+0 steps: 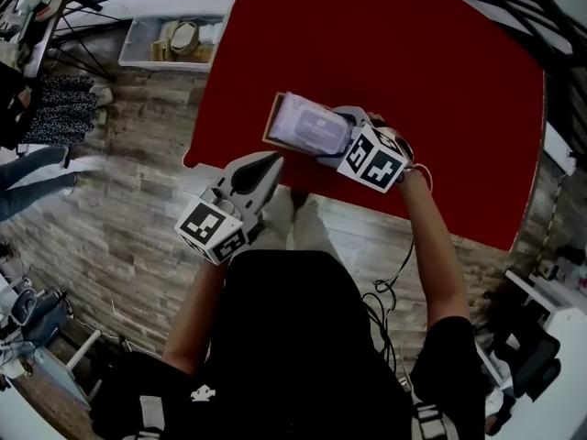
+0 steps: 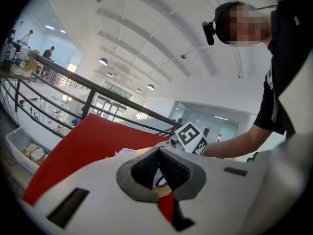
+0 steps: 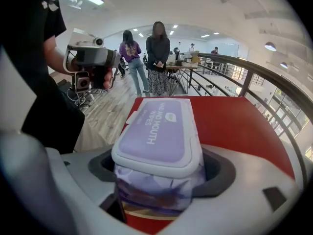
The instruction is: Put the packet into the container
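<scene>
A lilac packet of wipes (image 1: 312, 126) with a white flip lid is gripped at one end by my right gripper (image 1: 337, 140), which is shut on it. The packet lies over a shallow brown cardboard container (image 1: 271, 128) on the red table (image 1: 413, 90), and only the container's left rim shows. In the right gripper view the packet (image 3: 159, 131) fills the gap between the jaws of the right gripper (image 3: 159, 185), its soft wrapper squeezed. My left gripper (image 1: 272, 161) hovers at the table's near edge, shut and empty, pointing at the container. From its own view, the left gripper (image 2: 159, 166) has its pads together.
A clear plastic bin (image 1: 174, 39) stands on the wooden floor left of the table. The table's near edge (image 1: 303, 191) runs just in front of the person's body. Two people (image 3: 146, 58) stand far off on the floor, and a railing (image 3: 264, 87) runs past the table.
</scene>
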A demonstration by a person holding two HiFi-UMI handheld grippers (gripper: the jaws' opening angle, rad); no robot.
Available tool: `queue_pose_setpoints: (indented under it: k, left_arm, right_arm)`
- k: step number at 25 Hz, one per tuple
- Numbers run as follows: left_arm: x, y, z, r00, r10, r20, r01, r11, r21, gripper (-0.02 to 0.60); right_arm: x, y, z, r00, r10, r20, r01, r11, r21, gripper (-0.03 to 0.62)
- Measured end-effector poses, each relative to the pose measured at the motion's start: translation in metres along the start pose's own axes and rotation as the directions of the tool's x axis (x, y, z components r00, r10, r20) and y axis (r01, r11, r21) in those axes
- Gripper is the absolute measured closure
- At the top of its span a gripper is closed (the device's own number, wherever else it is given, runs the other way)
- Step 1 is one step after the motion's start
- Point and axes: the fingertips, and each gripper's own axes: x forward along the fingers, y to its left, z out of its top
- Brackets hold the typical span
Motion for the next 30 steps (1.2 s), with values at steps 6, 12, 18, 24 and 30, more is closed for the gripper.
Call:
queue_pose_setpoints:
  k: [6,12,18,24,30]
  left_arm:
    - [0.004,0.004,0.0,1.0,0.01,-0.001,-0.01,1.0,-0.008,0.574]
    - [0.012,0.008,-0.004,1.0,-0.005,0.009,0.005,1.0,-0.01,0.574]
    - [0.016,0.009,-0.002,1.0,0.001,0.007,-0.001,1.0,-0.011,0.573]
    - [0.015,0.007,-0.006,1.0,-0.006,0.015,0.006,1.0,-0.013,0.574]
    - [0.011,0.001,-0.005,1.0,-0.003,0.01,0.003,1.0,-0.022,0.574]
  right_arm:
    - [0.008,-0.001,-0.003,0.994,0.094,-0.054,-0.098,0.992,-0.076,0.17]
    - [0.018,-0.004,-0.007,0.992,0.122,-0.043,-0.123,0.992,-0.037,0.169]
    - [0.021,-0.004,-0.005,0.995,0.101,-0.027,-0.102,0.994,-0.037,0.169]
    - [0.024,-0.003,-0.004,0.994,0.099,-0.042,-0.101,0.994,-0.045,0.169]
    - [0.018,-0.004,-0.006,0.998,0.056,-0.029,-0.057,0.998,-0.038,0.169]
